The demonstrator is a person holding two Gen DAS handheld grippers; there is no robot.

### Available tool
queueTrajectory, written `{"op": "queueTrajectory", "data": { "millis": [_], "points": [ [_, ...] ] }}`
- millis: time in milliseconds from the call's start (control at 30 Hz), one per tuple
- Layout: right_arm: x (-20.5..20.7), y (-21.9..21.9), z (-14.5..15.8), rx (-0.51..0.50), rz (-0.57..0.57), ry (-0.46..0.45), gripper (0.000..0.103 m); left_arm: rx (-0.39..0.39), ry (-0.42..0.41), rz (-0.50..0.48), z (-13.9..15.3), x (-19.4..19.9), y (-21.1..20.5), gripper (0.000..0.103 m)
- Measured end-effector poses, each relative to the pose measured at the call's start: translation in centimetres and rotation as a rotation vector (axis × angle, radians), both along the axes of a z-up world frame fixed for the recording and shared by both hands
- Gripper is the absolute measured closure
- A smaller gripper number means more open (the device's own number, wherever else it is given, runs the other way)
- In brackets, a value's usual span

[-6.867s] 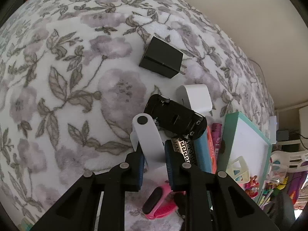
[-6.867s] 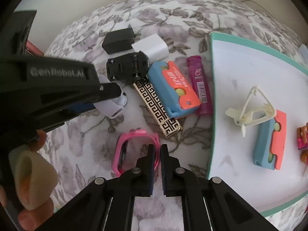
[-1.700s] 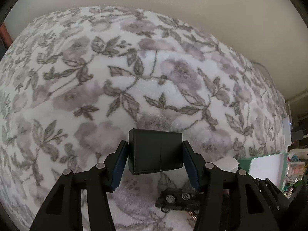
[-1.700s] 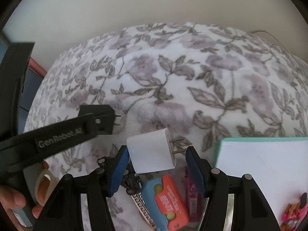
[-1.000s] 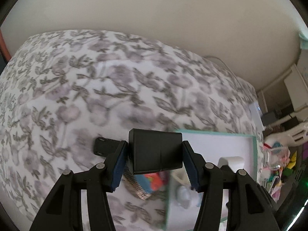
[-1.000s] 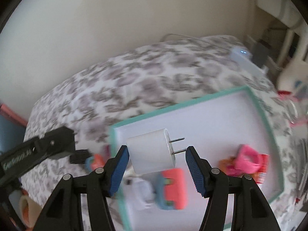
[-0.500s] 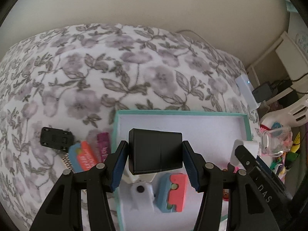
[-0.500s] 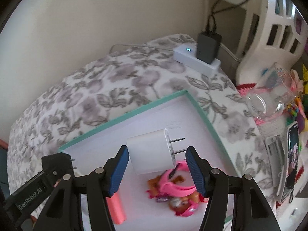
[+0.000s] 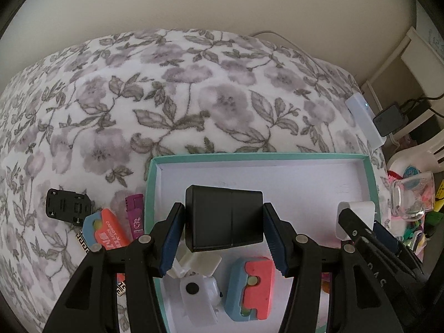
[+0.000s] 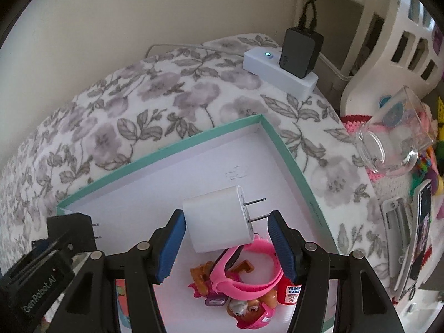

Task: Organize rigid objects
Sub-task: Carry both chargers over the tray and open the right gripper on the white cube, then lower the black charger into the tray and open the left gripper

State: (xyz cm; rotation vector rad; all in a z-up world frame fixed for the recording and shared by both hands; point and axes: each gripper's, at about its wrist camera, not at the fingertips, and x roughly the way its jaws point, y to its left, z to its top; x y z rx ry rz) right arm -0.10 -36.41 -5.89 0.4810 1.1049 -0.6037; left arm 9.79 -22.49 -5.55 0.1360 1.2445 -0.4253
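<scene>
My left gripper (image 9: 224, 242) is shut on a black charger (image 9: 224, 222) and holds it above the teal-rimmed white tray (image 9: 249, 156). My right gripper (image 10: 224, 242) is shut on a white charger (image 10: 219, 222), prongs pointing right, above the same tray (image 10: 288, 149). The white charger also shows at the right in the left wrist view (image 9: 358, 211), and the black one at the left in the right wrist view (image 10: 72, 229). In the tray lie a blue-and-coral case (image 9: 249, 291), a white clip (image 9: 198, 291), a pink band (image 10: 247, 274) and small toys (image 10: 249, 313).
Left of the tray on the floral blanket lie a black mount (image 9: 68, 206), another blue-and-coral case (image 9: 105, 231), a magenta lighter (image 9: 135, 216) and a patterned lighter (image 9: 83, 237). A white power strip (image 10: 280, 73) with a black adapter sits behind. A glass mug (image 10: 394, 136) and clutter lie right.
Both grippers have moved in closer over the tray, each still holding its charger. The tray now looks larger and lies straight below both.
</scene>
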Motion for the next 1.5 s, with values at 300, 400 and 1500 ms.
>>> {"op": "queueTrajectory", "data": {
  "millis": [300,400,1500],
  "points": [
    [0.2,0.2,0.1,-0.008,0.01,0.017,0.038,0.008,-0.004,-0.013,0.0,-0.2,-0.2,0.045],
    [0.2,0.3,0.6,-0.019,0.019,0.008,0.033,0.001,0.001,-0.021,0.1,-0.4,-0.3,0.045],
    [-0.8,4.0,6.5,-0.118,0.088,-0.092,0.001,-0.02,-0.131,0.243,5.1,1.7,9.8,0.005]
  ]
}}
